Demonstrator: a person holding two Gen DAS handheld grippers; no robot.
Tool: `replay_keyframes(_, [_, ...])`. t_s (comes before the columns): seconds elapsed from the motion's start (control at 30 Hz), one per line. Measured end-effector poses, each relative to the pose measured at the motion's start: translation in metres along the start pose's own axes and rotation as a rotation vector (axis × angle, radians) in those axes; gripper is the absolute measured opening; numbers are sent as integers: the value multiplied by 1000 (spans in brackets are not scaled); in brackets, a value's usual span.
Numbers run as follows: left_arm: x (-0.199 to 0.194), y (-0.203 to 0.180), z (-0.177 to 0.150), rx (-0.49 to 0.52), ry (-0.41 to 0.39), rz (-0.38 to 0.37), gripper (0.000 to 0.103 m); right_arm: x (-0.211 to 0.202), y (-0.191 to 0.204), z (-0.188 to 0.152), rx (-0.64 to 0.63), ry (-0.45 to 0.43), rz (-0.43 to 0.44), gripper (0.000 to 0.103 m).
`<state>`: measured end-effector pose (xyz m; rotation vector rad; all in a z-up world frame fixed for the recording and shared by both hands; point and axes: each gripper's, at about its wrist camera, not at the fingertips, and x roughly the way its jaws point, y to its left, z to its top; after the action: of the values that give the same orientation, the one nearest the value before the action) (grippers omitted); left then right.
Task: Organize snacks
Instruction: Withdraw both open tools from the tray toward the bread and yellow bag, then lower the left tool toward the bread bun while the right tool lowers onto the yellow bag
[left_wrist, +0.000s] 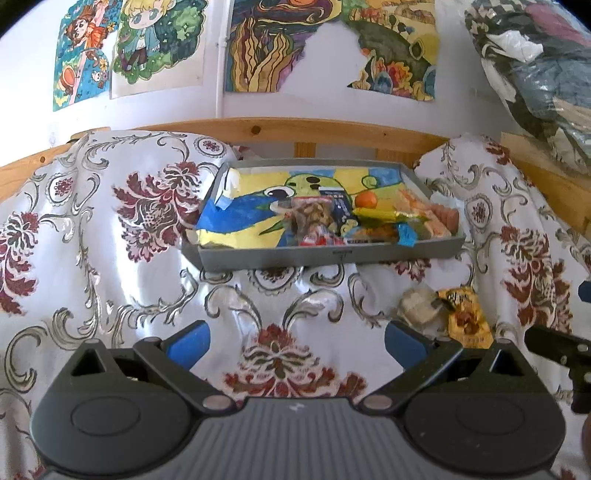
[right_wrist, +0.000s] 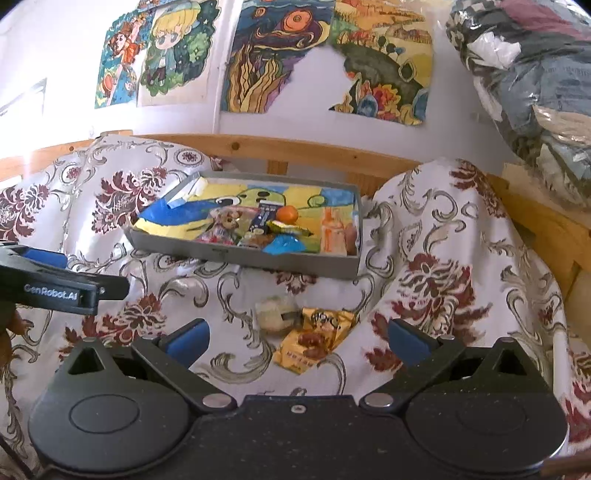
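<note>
A grey tray (left_wrist: 332, 255) (right_wrist: 258, 258) lined with a yellow and blue drawing sits on the flowered cloth and holds several wrapped snacks and a small orange (left_wrist: 365, 199) (right_wrist: 287, 213). Two snacks lie loose on the cloth in front of it: a pale snack in clear wrap (left_wrist: 419, 306) (right_wrist: 275, 312) and a yellow packet (left_wrist: 467, 319) (right_wrist: 314, 341). My left gripper (left_wrist: 297, 341) is open over bare cloth, left of both. My right gripper (right_wrist: 297, 339) is open, with the yellow packet lying between its blue pads (right_wrist: 188, 341).
The flowered cloth (left_wrist: 110, 240) drapes in folds over a wooden frame (left_wrist: 258, 129) against a white wall with drawings. A plastic bag of clothes (left_wrist: 546, 74) hangs at the upper right. The left gripper's finger (right_wrist: 55, 288) shows at the right wrist view's left edge.
</note>
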<state>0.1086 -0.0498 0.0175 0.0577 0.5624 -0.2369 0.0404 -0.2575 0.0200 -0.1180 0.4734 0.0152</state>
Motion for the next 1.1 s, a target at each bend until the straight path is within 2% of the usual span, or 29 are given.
replay_keyframes(0.5, [-5,2,-24,23,75,20,102,8,-2,-10,20,74,30,102])
replay_keyframes(0.67, [-3,0,-26,27,90,22,102,17,-4,-13,38,113,45,102])
replay_keyframes(1.1, [6,2,-24,28,112,36,102,30,-1,-15,35,137,68,102])
